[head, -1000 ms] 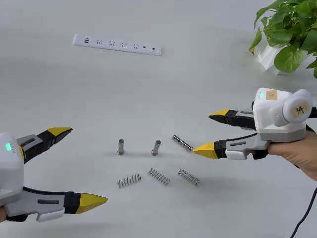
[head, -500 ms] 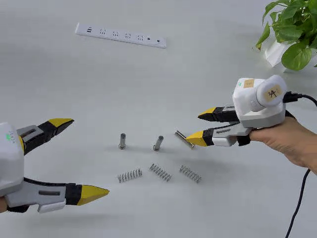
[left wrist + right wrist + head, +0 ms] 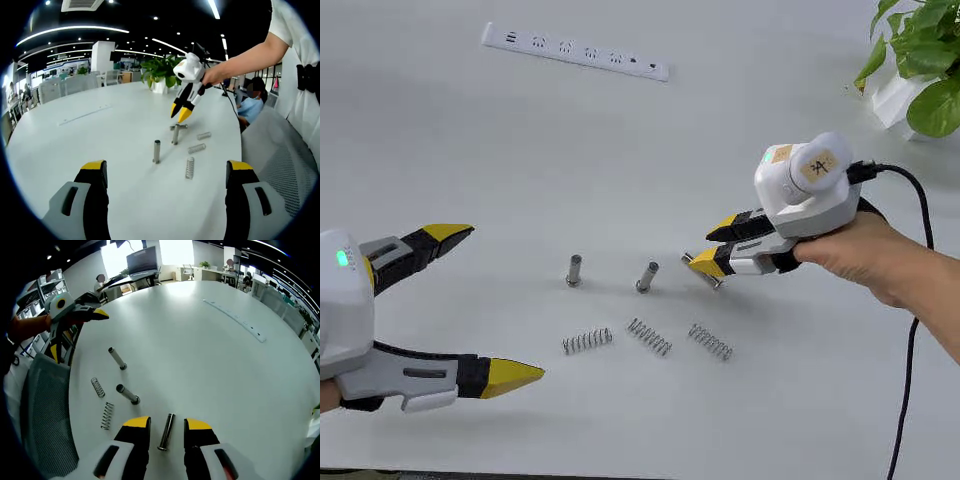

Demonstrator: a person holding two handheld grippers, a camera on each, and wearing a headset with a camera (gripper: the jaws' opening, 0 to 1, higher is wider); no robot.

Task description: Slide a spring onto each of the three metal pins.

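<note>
Two metal pins [image 3: 574, 270] [image 3: 646, 276] stand upright on the white table. The third pin [image 3: 708, 274] lies flat to their right. Three springs [image 3: 587, 341] [image 3: 649, 337] [image 3: 709, 341] lie in a row in front of them. My right gripper [image 3: 709, 250] is open by a narrow gap. In the right gripper view the lying pin [image 3: 166, 431] sits between the yellow fingertips [image 3: 137, 423], with a small gap on each side. My left gripper [image 3: 488, 303] hovers wide open at the near left, well away from the parts; its own view shows the pins [image 3: 156, 151] and springs [image 3: 190, 167] ahead.
A white power strip [image 3: 575, 52] lies at the far side of the table. A potted plant [image 3: 920, 60] stands at the far right. The right gripper's black cable [image 3: 910, 330] trails toward the near edge. A mesh chair [image 3: 45, 410] stands beside the table.
My right gripper has moved left and down to the lying pin, and its jaws have narrowed around it. The left gripper has hardly moved.
</note>
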